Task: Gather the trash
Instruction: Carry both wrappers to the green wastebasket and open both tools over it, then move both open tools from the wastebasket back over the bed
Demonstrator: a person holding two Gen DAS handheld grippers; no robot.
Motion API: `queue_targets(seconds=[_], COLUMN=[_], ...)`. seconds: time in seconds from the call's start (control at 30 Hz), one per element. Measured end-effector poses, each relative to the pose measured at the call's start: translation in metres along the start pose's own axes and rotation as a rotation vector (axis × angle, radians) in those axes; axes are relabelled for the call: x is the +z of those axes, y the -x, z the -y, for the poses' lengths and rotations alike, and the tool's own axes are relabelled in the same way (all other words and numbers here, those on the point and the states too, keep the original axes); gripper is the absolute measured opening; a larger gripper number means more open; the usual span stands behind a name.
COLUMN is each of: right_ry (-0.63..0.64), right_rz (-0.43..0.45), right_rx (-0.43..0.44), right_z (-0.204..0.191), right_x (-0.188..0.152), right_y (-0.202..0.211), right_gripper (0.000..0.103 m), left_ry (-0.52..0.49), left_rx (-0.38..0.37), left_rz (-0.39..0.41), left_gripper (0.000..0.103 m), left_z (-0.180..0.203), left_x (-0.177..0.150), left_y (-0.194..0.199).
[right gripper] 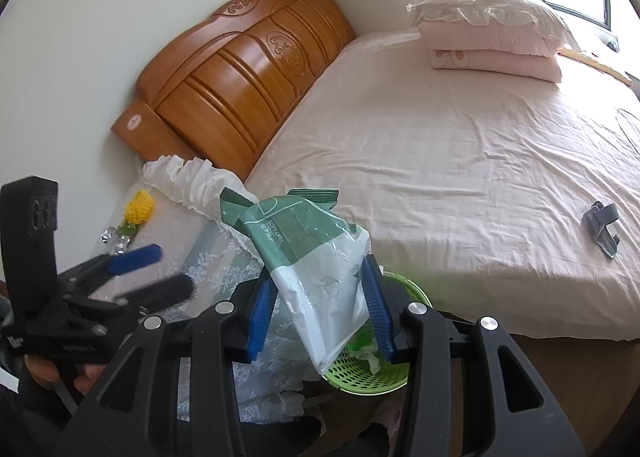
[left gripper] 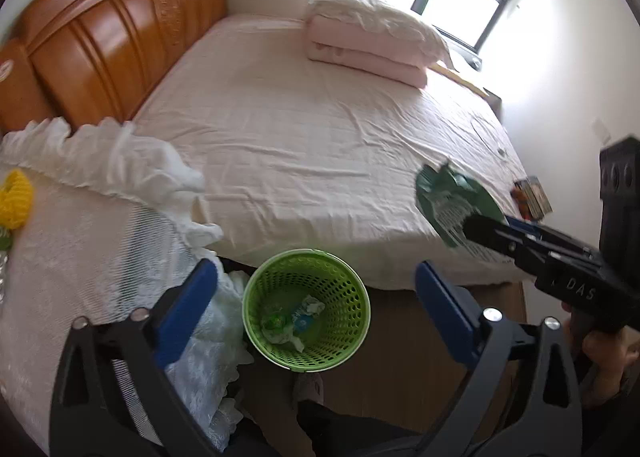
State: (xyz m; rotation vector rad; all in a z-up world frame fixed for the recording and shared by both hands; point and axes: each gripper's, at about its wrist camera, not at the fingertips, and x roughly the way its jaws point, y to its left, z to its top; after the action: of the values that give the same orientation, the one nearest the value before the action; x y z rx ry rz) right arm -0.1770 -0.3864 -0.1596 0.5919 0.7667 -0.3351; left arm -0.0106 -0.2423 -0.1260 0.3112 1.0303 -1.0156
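right claw pinched on green-white wrapper | basket half hidden behind it | left claw spread wide, nothing gripped

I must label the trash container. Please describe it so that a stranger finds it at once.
Start at the pink-sheeted bed. On the floor against its near side stands a round lime-green perforated plastic basket, with crumpled wrappers inside. Nothing else nearby is green and perforated.

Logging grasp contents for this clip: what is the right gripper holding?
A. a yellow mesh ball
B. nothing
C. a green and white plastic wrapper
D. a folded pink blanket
C: in the right wrist view the right gripper has its jaws closed on the green and white plastic wrapper, just above the green basket.
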Motion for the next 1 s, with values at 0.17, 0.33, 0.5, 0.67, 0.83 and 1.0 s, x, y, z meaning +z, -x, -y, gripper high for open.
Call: queue_targets(seconds=[0.17, 0.33, 0.5, 0.67, 0.83, 1.0], right_ry=[0.015, 0.004, -0.043, -0.103, -0.094, -0.109], right_rz=[-0.02, -0.077, -0.156, -0.238, -0.233, -0.224], right_rx=[-0.008, -0.025, -0.061, -0.059, -0.067, -0.072], right_z=[-0.004, -0.01, -0.011, -0.014, -0.023, -0.021], right_x=[0.0, -0.007, -0.025, -0.04, -0.04, -0.038], right_y=[-0.007, -0.029, -0.061, -0.082, -0.081, -0.077], right_gripper=[0.043, 0.047, 0.076, 0.094, 0.099, 0.1], left_ry=[0.073, 0.126, 0.164, 0.156, 0.159, 0.169], left_rx=[0.027, 0.067, 0.071, 0.083, 0.093, 0.092], left_rz=[0.028, 0.055, 0.049, 0.044, 0.047, 0.048], left_gripper=[0.095, 0.095, 0.095, 0.095, 0.095, 0.095], left_z=[-0.022, -0.042, -0.054, -0.054, -0.056, -0.058], left_x=[-0.001, -0.006, -0.011, -0.016, -0.018, -0.022], left_y=[0.018, 0.032, 0.036, 0.037, 0.04, 0.042])
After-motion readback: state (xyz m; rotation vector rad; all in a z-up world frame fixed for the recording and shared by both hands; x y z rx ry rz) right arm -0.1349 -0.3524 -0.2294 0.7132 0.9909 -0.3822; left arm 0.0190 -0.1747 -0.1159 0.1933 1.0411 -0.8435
